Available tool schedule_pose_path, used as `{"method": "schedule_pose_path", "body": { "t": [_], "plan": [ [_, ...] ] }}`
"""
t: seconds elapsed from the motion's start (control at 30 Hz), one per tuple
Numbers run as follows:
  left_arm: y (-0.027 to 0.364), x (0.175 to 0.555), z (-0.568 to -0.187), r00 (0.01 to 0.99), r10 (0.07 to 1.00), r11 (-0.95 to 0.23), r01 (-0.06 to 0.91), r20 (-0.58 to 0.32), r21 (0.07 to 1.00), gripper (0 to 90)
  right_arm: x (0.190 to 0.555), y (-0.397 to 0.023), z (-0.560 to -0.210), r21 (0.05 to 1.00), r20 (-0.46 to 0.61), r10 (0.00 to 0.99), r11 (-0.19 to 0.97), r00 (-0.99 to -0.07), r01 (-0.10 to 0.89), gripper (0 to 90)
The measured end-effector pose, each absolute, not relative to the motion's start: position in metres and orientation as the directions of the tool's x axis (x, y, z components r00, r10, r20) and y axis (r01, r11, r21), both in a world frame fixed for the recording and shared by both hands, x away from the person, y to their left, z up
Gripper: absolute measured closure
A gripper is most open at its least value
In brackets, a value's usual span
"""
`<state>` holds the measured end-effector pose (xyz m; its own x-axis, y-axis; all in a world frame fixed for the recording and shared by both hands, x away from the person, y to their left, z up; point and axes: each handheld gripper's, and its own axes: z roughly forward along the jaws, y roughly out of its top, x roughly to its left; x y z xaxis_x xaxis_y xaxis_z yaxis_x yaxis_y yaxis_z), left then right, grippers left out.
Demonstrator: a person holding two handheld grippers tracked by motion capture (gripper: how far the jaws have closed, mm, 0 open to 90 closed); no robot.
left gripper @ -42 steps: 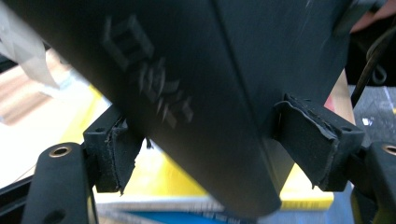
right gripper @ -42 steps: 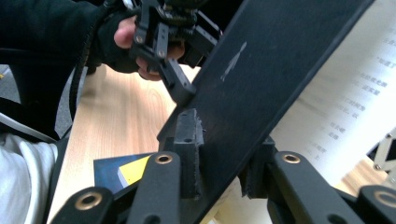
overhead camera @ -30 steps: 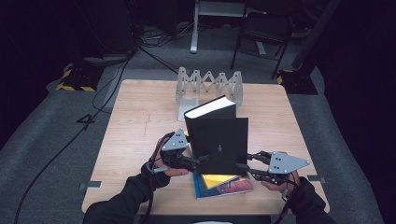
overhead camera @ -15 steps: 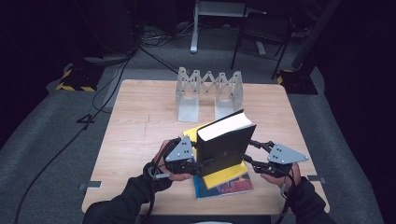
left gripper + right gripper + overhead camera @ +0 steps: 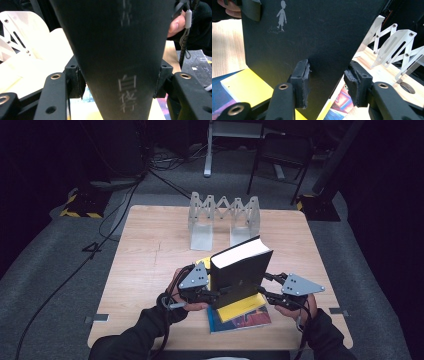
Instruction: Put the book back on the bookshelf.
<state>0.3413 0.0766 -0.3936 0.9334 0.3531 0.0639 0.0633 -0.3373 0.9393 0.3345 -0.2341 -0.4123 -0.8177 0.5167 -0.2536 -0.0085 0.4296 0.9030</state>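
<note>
**A:** Book first: where is it?

**B:** The black hardcover book (image 5: pixel 240 270) stands on its lower edge between the two grippers, leaning a little, with its pale page block facing up and away from the person. The left gripper (image 5: pixel 212 295) is at its spine side and the right gripper (image 5: pixel 265 296) at its opposite side.

**A:** What is under it?

**B:** A yellow book (image 5: pixel 242 306) lies directly below both grippers. That one rests on a colourful book (image 5: pixel 250 320), flat on the wooden table (image 5: pixel 150 250).

**A:** How do the left jaws stand?

**B:** They are at middling width and have just been closing. In the left gripper view the black spine with its pale characters fills the gap, and both pads (image 5: pixel 75 80) press its two edges. It is gripping the book.

**A:** And the right?

**B:** Its jaws have also just been closing, and the book's lower corner sits between them. In the right gripper view the nearer pad lies against the front cover, below a small printed figure. The farther pad stands just off the book's edge, with a sliver of gap showing, so there is no full clamp.

**A:** Anything ahead of the grippers?

**B:** A metal accordion book rack (image 5: pixel 222 215) stands upright well beyond them, apart from the book.
</note>
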Motion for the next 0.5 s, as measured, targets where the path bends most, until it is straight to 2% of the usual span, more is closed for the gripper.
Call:
{"method": "schedule_pose_path", "body": {
  "t": [0.17, 0.5],
  "plan": [
    [0.072, 0.342, -0.386, 0.929, 0.365, -0.308, 0.056, 0.064, 0.950, 42.6, 0.334, -0.236, -0.412, 0.905, -0.252, 0.513, 0.425, -0.820, -0.012, 60.1],
    [0.061, 0.346, -0.368, 0.920, 0.389, -0.243, 0.047, 0.053, 0.969, 42.0, 0.333, -0.235, -0.412, 0.902, -0.262, 0.512, 0.431, -0.818, -0.019, 59.9]
  ]
}}
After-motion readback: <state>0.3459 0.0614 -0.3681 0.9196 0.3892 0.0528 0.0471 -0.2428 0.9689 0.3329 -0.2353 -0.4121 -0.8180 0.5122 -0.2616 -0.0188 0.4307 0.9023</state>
